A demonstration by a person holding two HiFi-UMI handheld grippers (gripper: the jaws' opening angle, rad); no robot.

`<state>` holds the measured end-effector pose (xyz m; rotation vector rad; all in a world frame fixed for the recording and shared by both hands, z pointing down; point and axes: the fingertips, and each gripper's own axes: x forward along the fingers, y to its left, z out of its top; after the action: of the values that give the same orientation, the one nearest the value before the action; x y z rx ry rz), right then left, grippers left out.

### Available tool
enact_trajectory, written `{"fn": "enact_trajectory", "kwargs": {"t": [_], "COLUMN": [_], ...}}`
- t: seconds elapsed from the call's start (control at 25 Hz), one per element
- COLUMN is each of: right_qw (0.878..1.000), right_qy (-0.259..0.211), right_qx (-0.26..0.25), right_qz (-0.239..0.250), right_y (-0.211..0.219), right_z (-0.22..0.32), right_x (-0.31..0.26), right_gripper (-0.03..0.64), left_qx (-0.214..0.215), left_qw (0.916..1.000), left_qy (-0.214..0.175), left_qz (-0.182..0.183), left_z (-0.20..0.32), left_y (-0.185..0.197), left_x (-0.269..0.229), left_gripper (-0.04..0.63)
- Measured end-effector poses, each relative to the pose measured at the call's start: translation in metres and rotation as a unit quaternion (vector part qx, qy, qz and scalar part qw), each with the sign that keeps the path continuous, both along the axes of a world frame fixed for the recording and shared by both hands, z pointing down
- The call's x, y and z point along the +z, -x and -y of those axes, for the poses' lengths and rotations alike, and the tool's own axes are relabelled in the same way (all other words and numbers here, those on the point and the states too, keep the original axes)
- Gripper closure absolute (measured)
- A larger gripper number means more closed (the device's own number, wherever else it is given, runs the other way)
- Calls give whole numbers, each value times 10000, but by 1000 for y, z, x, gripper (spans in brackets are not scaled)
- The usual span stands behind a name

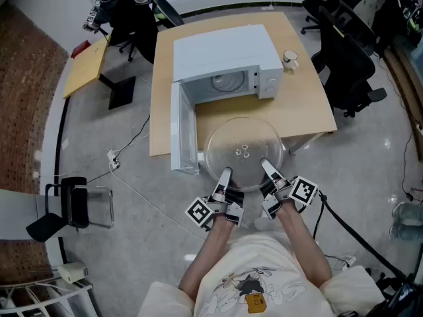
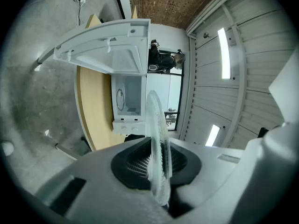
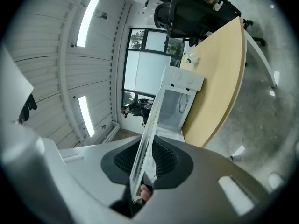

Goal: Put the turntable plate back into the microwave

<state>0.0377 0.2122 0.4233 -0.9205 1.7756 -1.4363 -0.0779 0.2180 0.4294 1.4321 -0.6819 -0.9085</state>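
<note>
Wooden bench carried white microwave, door swung open. Head view: I held glass turntable plate flat in front of microwave, over bench's near edge. Left gripper view: left gripper pinched plate rim. Right gripper view: right gripper clamped rim too.

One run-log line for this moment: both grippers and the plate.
left gripper: shut on glass plate rim | right gripper: shut on glass plate rim | glass plate: in front of microwave, not inside | door: open
</note>
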Motion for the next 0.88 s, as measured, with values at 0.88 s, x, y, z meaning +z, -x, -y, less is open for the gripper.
{"fn": "enact_trajectory", "kwargs": {"t": [0.88], "right_qw": [9996], "right_qy": [-162], "right_qx": [203], "right_qz": [-120], "right_y": [16], "right_z": [-18], "right_x": [-12], "right_gripper": [554], "left_qx": [285], "left_qw": [9993], "left_qy": [-219], "left_qz": [-73], "left_z": [-12], "left_y": [14], "left_x": [-16], "left_gripper": [558]}}
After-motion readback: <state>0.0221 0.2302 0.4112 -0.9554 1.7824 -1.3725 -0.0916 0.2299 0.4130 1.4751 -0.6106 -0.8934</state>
